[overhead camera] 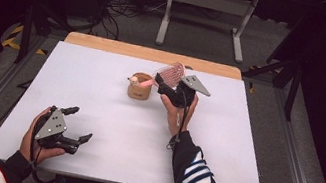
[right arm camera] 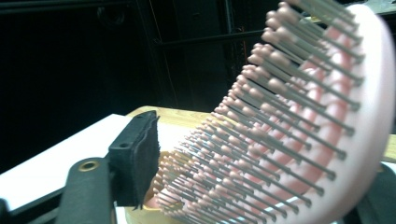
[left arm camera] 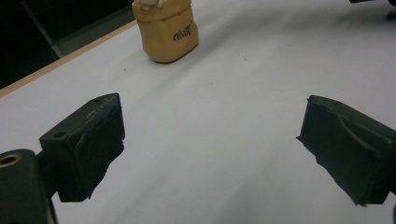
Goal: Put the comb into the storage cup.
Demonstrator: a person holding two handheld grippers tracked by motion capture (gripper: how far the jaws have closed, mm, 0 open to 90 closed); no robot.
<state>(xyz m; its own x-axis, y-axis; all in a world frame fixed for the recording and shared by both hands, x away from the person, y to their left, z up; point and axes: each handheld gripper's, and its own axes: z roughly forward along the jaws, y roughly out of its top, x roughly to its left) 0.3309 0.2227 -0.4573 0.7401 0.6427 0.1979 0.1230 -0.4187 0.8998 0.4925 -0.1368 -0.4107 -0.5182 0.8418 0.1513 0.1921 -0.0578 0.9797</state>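
High view, near edge: the person's forearms are entering from the bottom; the left gripper (overhead camera: 75, 124) is resting low on the white table (overhead camera: 109, 123) near its front left corner, jaws spread wide and holding nothing.
Left gripper view: the two black jaws are standing far apart over bare white surface; the tan cup (left arm camera: 166, 30) is sitting well ahead of them, upright, with dark lettering on its side, near the table's wooden edge strip (left arm camera: 56, 63).
Open room: a broad stretch of bare table is lying between the left gripper and the cup, and to the right of the right forearm.
High view, middle: the right gripper (overhead camera: 168, 86) is being held above the table just right of the tan cup (overhead camera: 140, 86), jaws clenched on a pink hairbrush (overhead camera: 170, 74).
Brush position: its handle end is reaching into the cup's mouth while its bristled head is tilting up and away toward the far edge.
Right gripper view: the brush's (right arm camera: 299, 121) bristles are pressing against the left jaw pad; the opposite jaw is hidden behind the brush's back.
Far edge: the wooden strip (overhead camera: 152, 53) is bordering the table, with grey floor and a white frame (overhead camera: 208, 8) beyond.
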